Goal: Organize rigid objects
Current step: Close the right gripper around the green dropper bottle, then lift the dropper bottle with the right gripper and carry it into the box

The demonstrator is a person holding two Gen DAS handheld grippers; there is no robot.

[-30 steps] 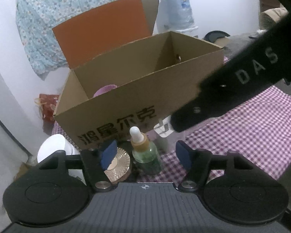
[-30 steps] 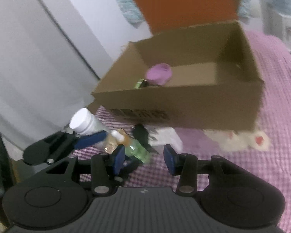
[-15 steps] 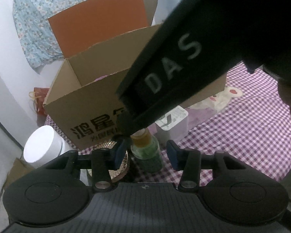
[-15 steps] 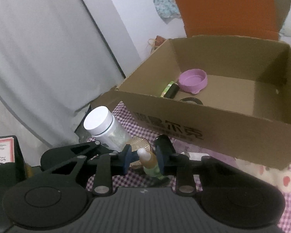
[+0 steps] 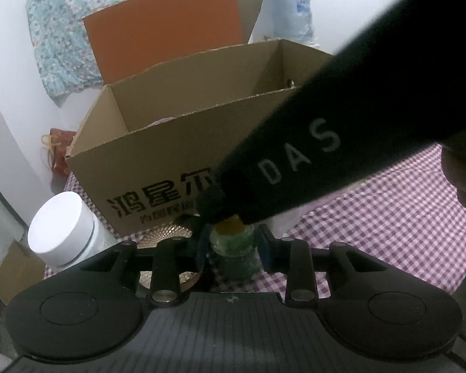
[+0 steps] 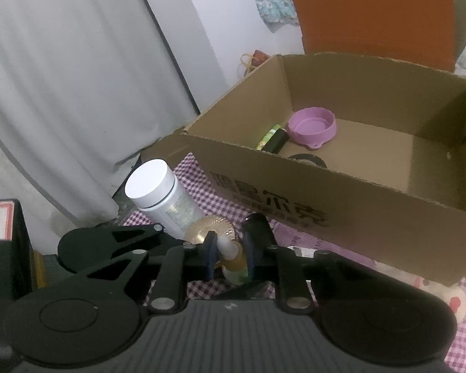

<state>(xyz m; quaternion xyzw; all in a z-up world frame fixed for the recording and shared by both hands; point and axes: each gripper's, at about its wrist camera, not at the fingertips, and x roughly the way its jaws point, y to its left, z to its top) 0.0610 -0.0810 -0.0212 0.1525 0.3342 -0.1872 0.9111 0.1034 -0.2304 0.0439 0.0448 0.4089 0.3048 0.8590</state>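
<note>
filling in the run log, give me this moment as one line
left gripper: closing on dropper bottle body | right gripper: shut on its neck | box: behind, open

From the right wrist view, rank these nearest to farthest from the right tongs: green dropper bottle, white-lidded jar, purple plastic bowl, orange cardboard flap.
1. Green dropper bottle: between the right tongs, at its neck.
2. White-lidded jar: just left, on the checked cloth.
3. Purple plastic bowl: inside the cardboard box, up right.
4. Orange cardboard flap: behind the box, top right.
</note>
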